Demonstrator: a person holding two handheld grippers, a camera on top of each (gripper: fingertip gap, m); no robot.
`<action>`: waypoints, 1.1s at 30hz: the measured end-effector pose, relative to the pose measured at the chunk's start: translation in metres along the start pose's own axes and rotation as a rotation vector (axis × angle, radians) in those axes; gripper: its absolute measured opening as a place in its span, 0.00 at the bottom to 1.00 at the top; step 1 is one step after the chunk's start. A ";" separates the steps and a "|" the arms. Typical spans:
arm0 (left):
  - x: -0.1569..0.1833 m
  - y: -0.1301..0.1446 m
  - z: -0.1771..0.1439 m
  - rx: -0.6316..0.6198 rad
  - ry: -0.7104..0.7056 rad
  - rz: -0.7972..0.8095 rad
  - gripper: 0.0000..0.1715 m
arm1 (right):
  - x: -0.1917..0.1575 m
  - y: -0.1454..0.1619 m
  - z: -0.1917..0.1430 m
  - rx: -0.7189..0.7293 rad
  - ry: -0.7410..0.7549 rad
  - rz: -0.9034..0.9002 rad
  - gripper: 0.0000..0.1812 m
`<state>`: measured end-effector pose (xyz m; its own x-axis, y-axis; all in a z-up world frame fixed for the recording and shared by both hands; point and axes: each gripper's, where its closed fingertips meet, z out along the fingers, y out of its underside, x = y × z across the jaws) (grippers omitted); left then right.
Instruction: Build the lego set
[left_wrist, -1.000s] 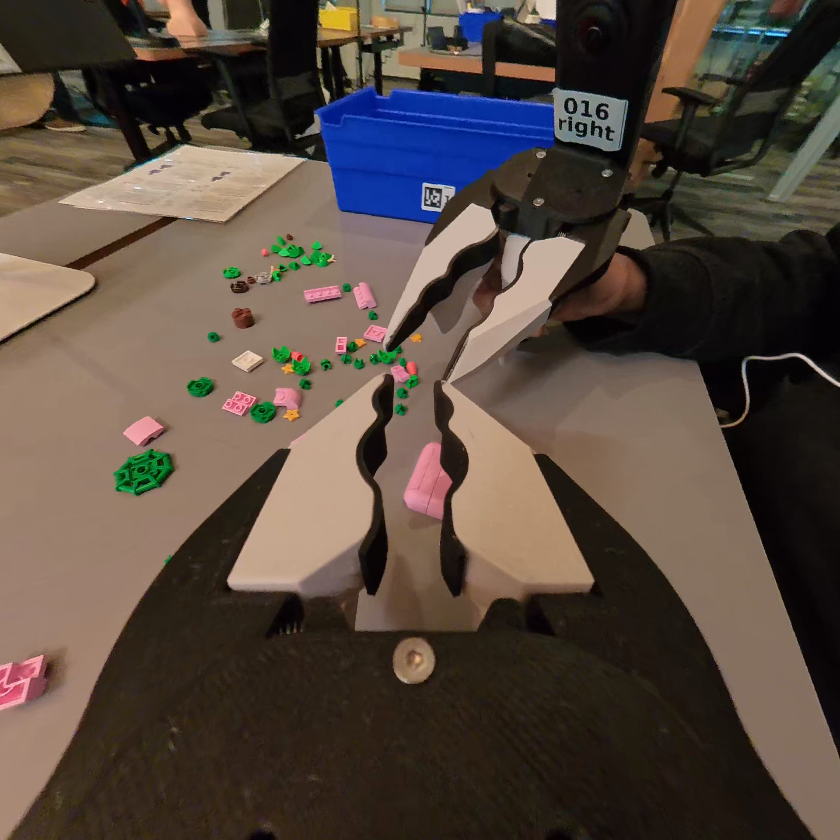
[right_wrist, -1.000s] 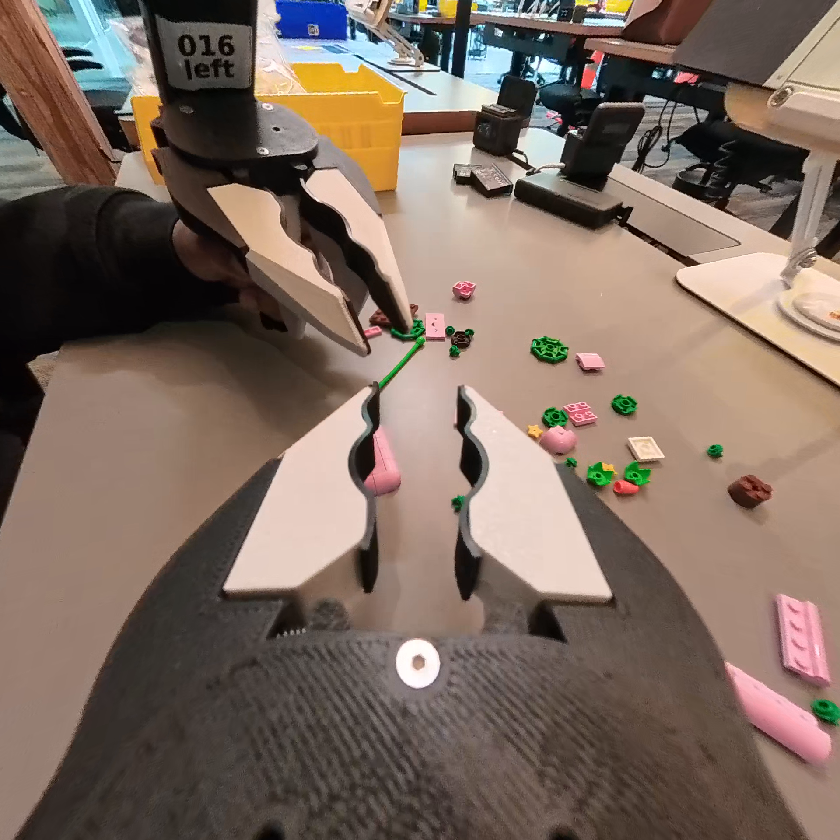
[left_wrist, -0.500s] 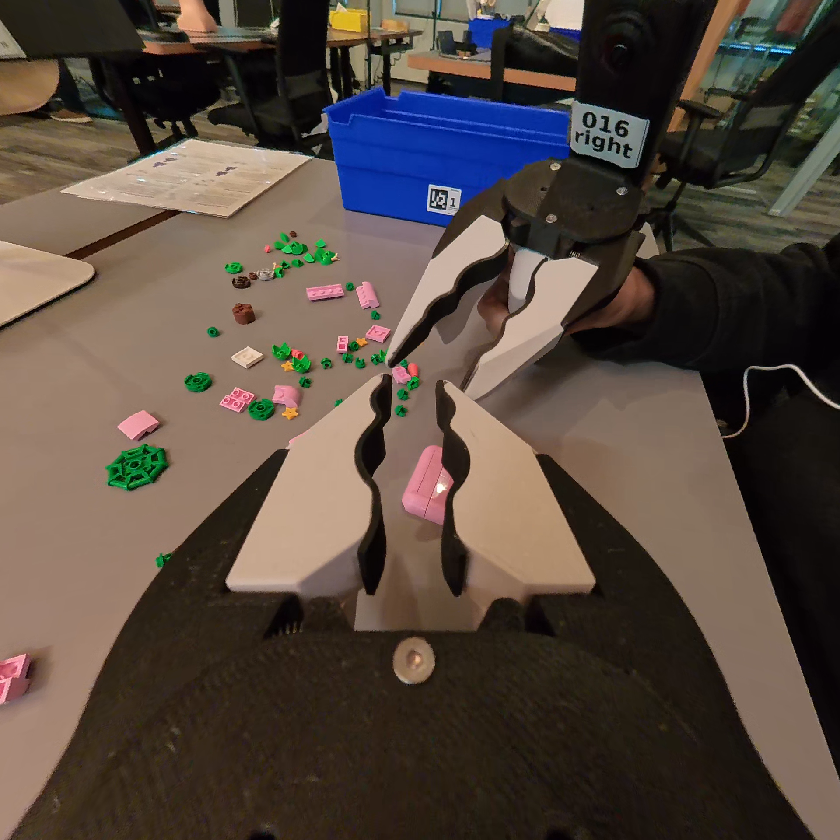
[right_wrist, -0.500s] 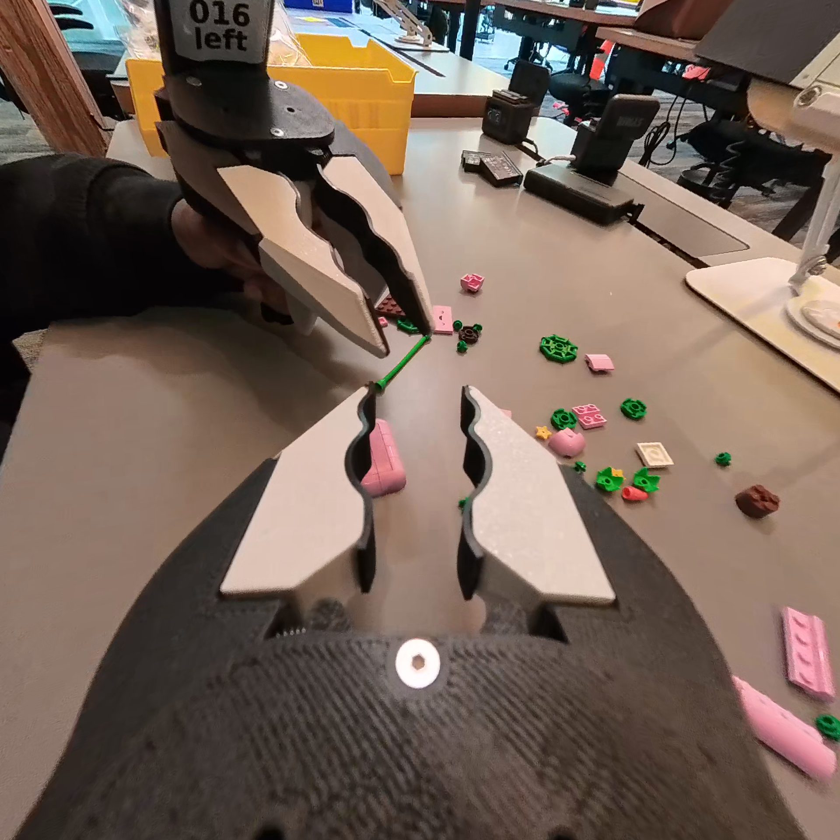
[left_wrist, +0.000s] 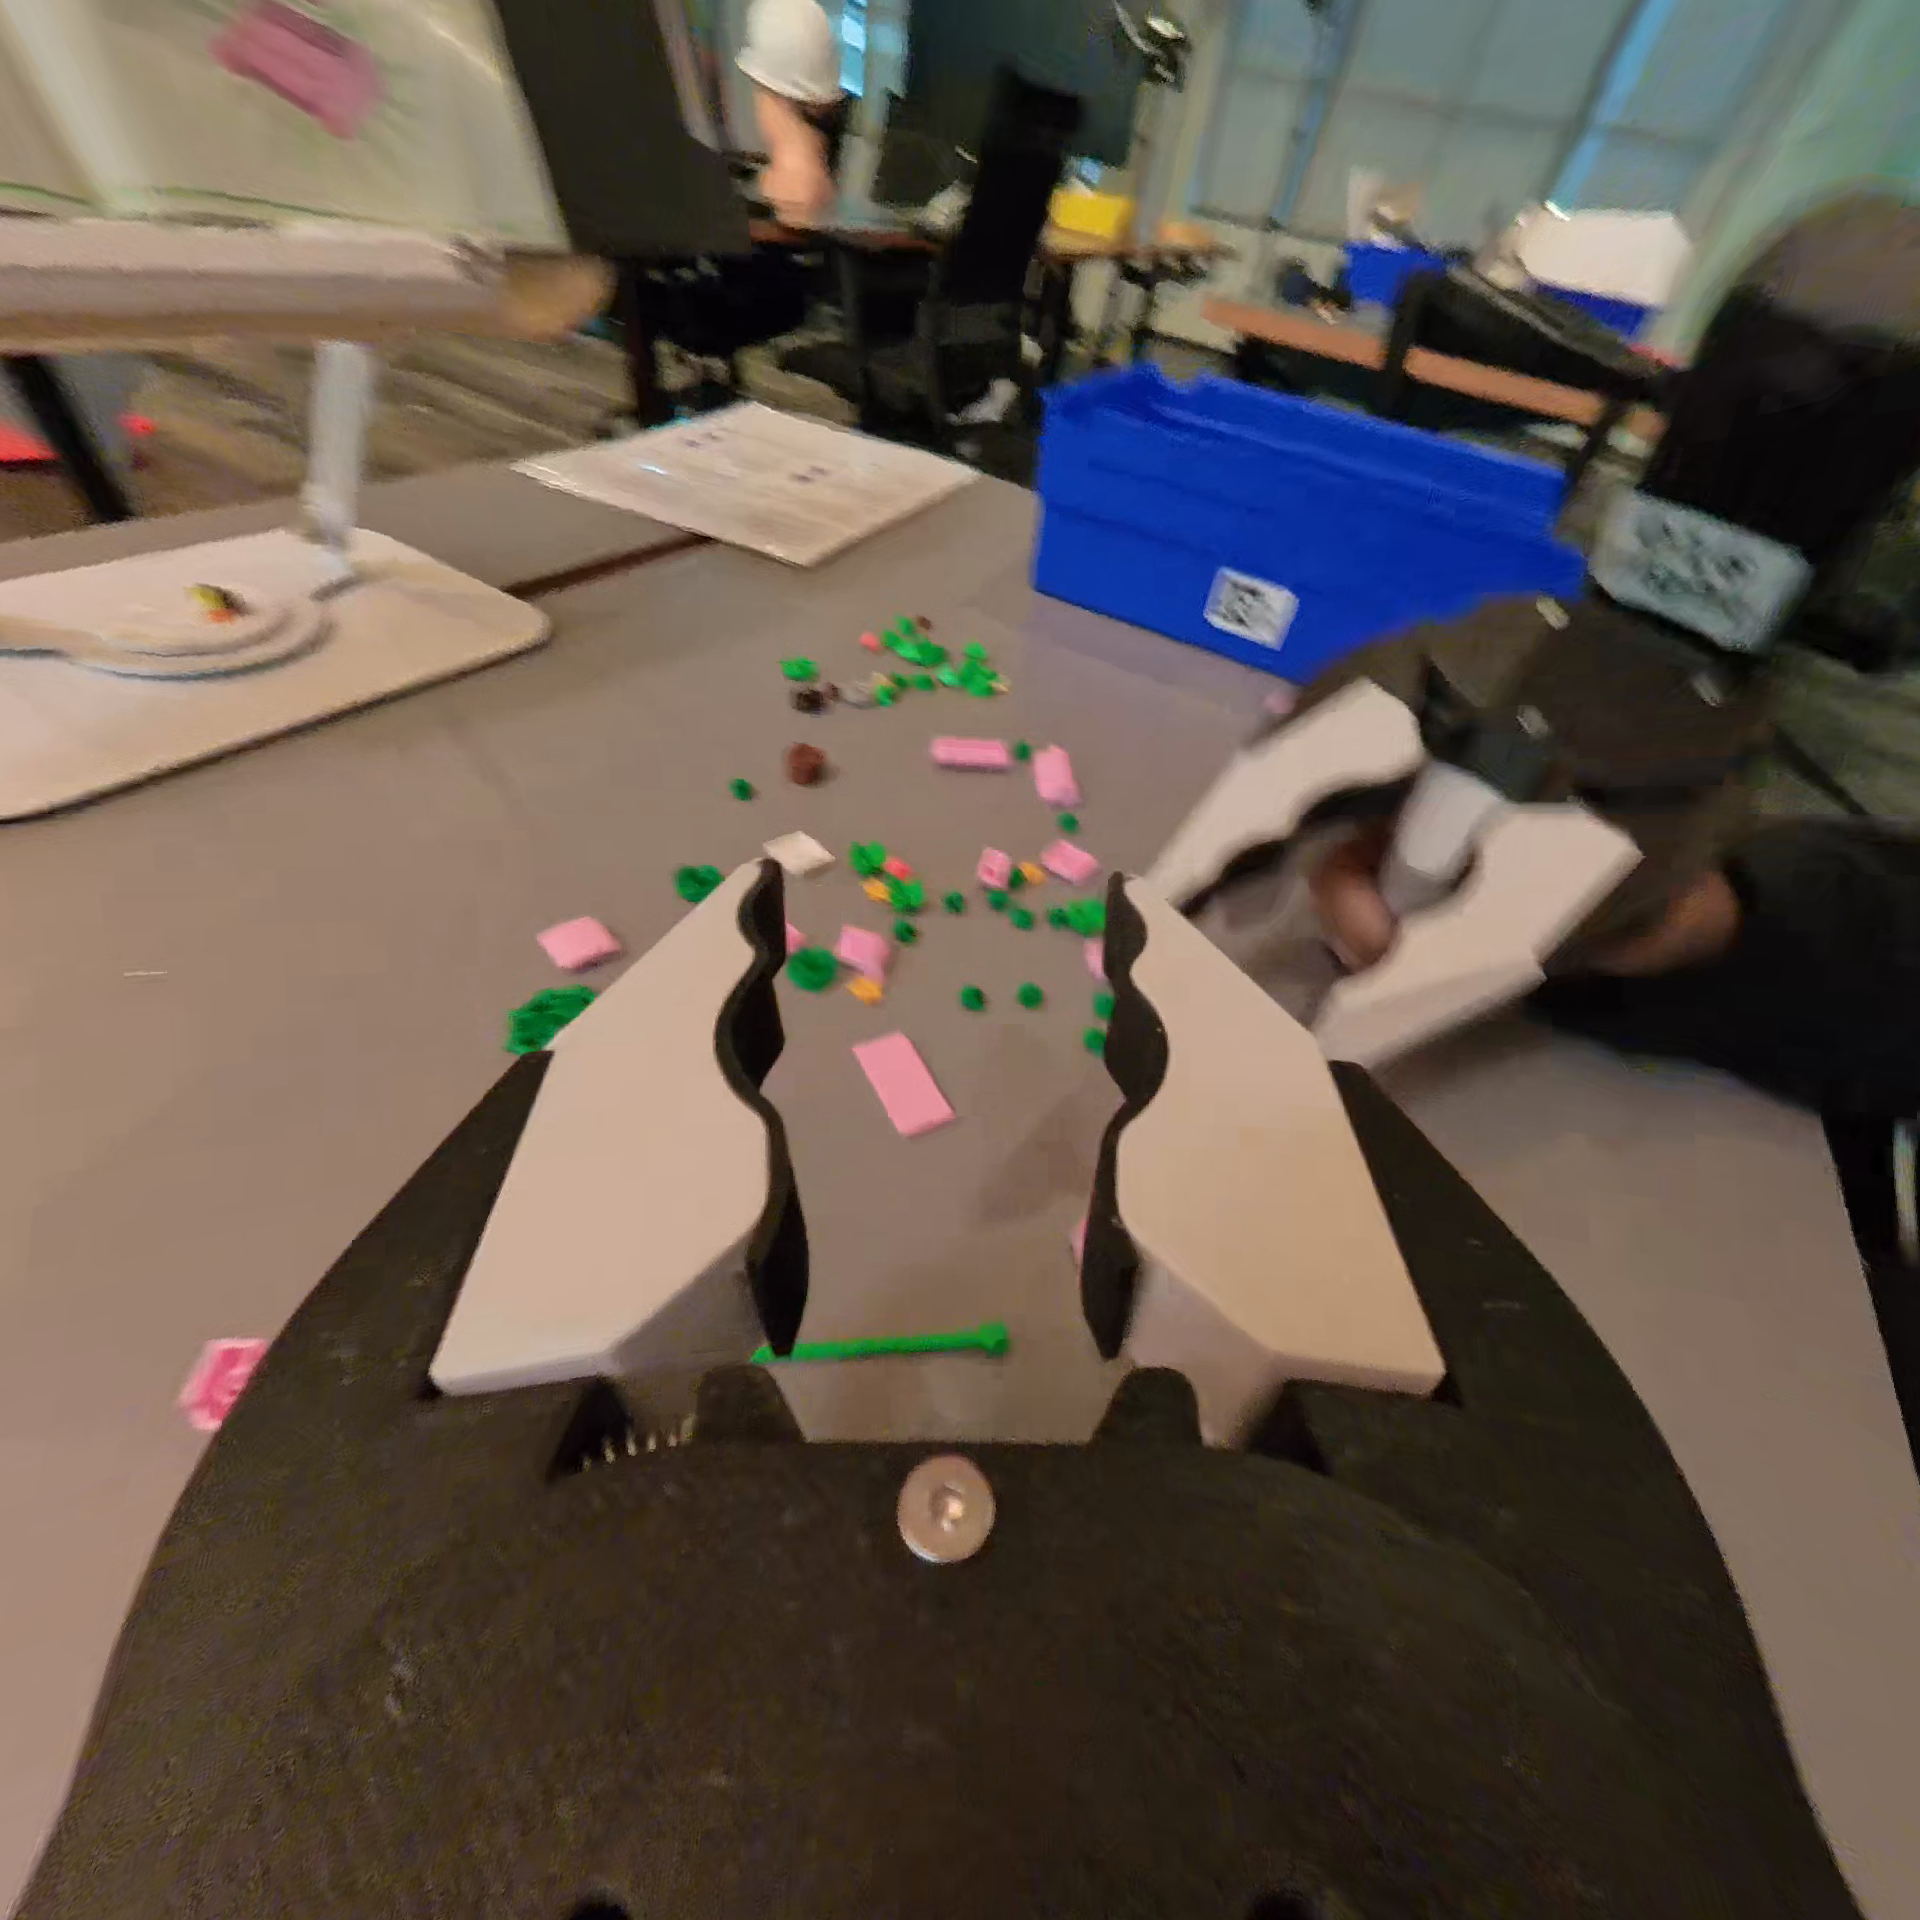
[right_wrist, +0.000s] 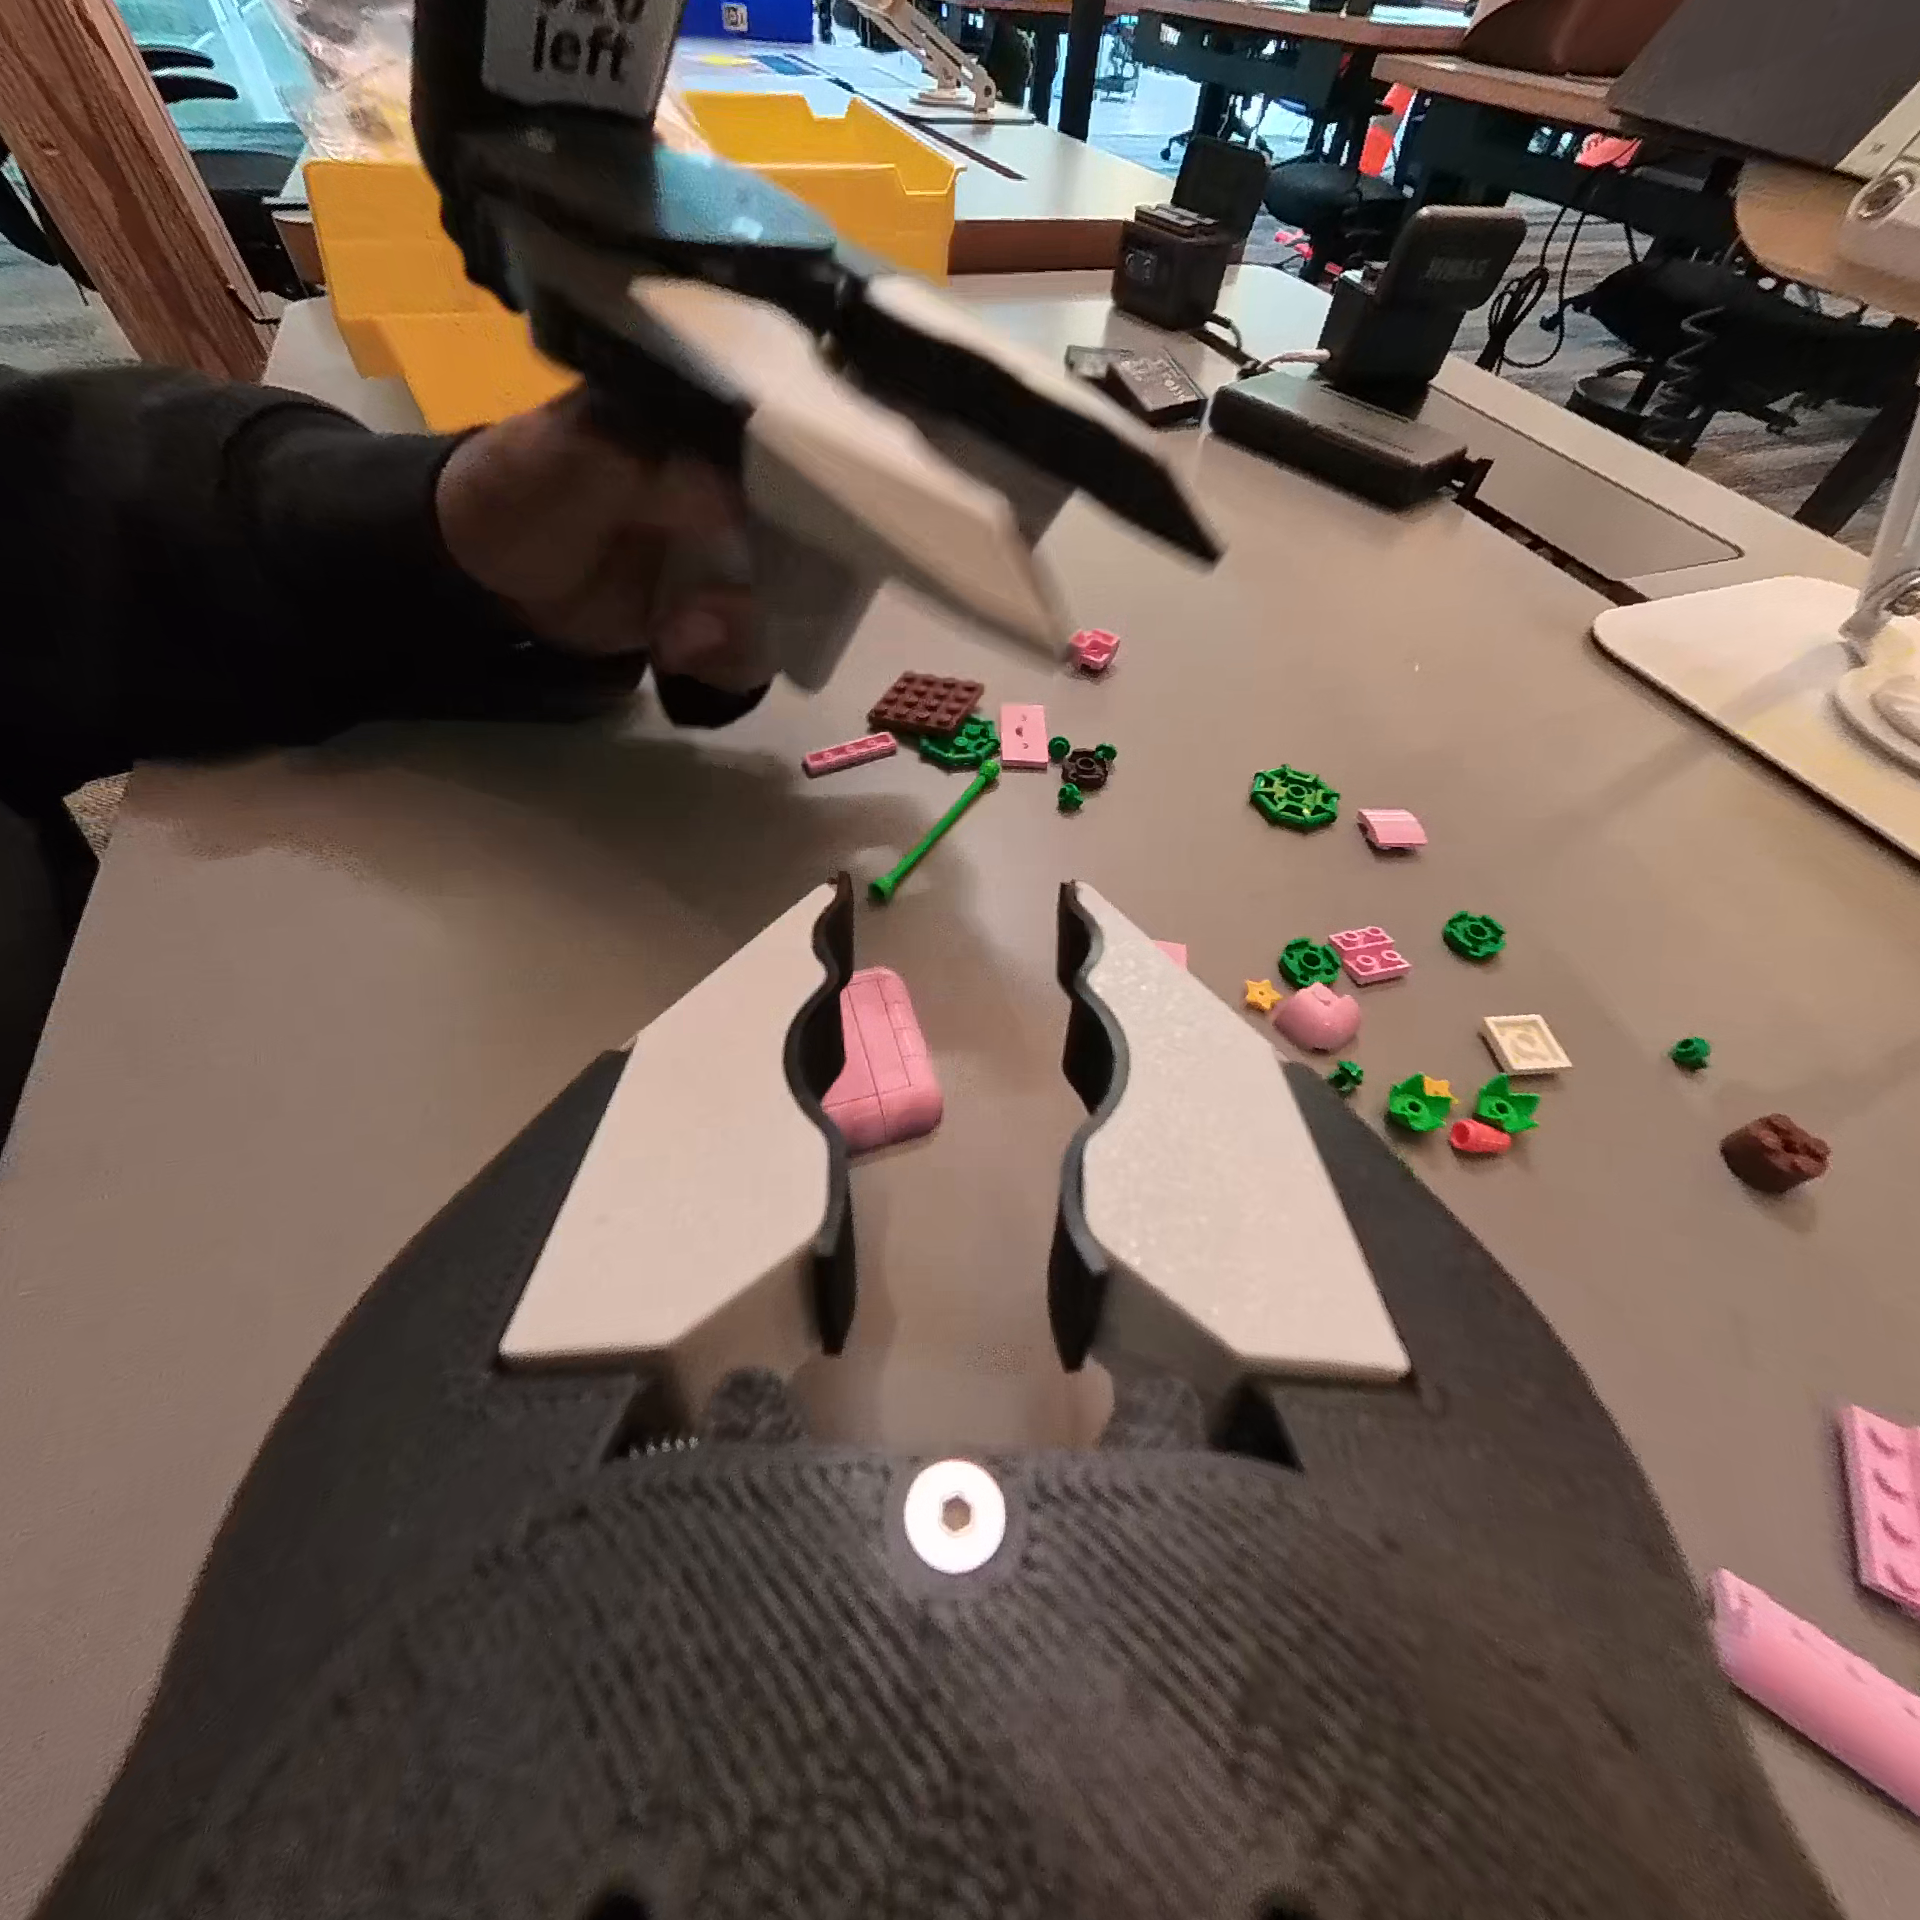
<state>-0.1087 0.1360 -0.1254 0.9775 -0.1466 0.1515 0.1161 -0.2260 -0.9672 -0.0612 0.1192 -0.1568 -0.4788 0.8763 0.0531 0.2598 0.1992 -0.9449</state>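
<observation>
Lego pieces lie scattered on the grey table (right_wrist: 416, 1039). My left gripper (left_wrist: 940, 881) is open and empty above the table; a thin green stem (left_wrist: 883, 1348) lies under it near the finger bases and a flat pink tile (left_wrist: 902, 1081) lies ahead between the fingers. My right gripper (right_wrist: 956, 888) is open and empty, low over the table. A rounded pink brick (right_wrist: 883, 1060) lies on the table beside its left finger. The green stem (right_wrist: 935, 831) lies just past its tips. The left gripper (right_wrist: 1127, 592) hangs blurred above a brown plate (right_wrist: 925, 701). The right gripper (left_wrist: 1236, 956) shows blurred at right.
A blue bin (left_wrist: 1299, 520), a paper sheet (left_wrist: 748, 478) and a white lamp base (left_wrist: 260, 644) stand at the table's far side. A yellow bin (right_wrist: 436, 312) and black devices (right_wrist: 1340, 436) stand behind. A green web piece (right_wrist: 1294, 797) and a brown brick (right_wrist: 1775, 1151) lie to the right. My right gripper's tips are some 6 cm from the rounded pink brick (right_wrist: 883, 1060). My left tips are roughly 12 cm from the brown plate (right_wrist: 925, 701).
My left gripper has opened wide and swung back and to the left, blurred with motion. The right gripper has barely moved. The pink brick stays on the table.
</observation>
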 end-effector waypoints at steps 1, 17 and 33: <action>-0.015 -0.011 0.002 0.015 -0.072 -0.025 0.35 | 0.001 0.000 0.000 0.000 0.000 0.004 0.21; -0.191 -0.200 0.174 0.030 -0.683 0.297 0.47 | -0.008 -0.023 -0.015 0.093 -0.022 0.019 0.21; -0.221 -0.194 0.190 -0.054 -0.776 0.443 0.39 | -0.007 -0.015 -0.010 0.064 -0.034 0.055 0.21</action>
<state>-0.3135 0.3952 -0.0095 0.7772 0.4567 -0.4329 -0.2894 -0.3514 -0.8904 -0.0533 0.1149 -0.1395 -0.4939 0.8695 -0.0098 0.2331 0.1216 -0.9648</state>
